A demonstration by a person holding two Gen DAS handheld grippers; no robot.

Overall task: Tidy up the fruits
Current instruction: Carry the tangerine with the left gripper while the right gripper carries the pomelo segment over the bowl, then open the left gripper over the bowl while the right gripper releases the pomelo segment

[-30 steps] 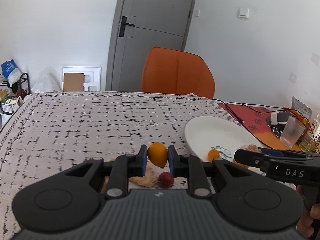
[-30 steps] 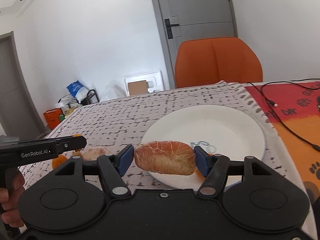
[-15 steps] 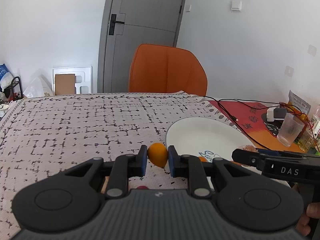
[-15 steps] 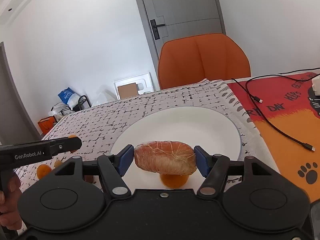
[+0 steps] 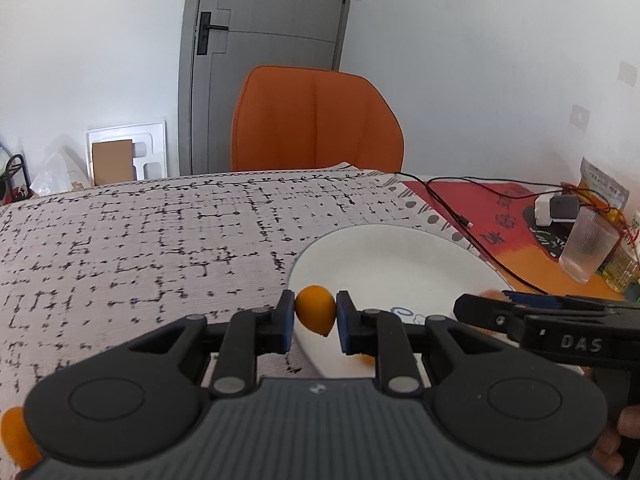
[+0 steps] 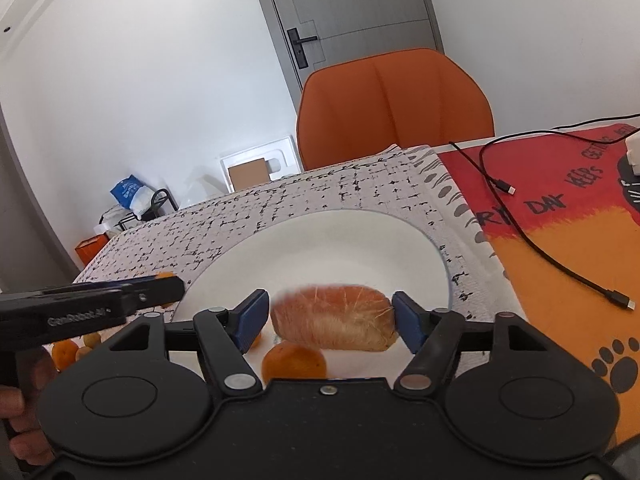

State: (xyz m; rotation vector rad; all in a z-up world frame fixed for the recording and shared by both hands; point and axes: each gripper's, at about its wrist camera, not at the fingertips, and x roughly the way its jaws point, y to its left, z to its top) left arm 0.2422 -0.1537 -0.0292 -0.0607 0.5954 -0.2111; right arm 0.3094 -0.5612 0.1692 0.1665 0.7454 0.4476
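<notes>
A small orange kumquat hangs over the near rim of the white plate, a peeled citrus segment with white pith hangs level above the plate, and a small orange fruit lies on it.

1. The left tool points forward, level, its two blue-padded fingers closed onto a small orange fruit pinched between them.
2. The right tool also points forward; its blue pads sit wide apart, pressed on either end of a peeled citrus piece, which looks blurred.
3. In the right wrist view, the hand gripping the left tool's handle shows at the lower left edge.
4. In the left wrist view, fingers of the right hand show at the lower right corner.
</notes>
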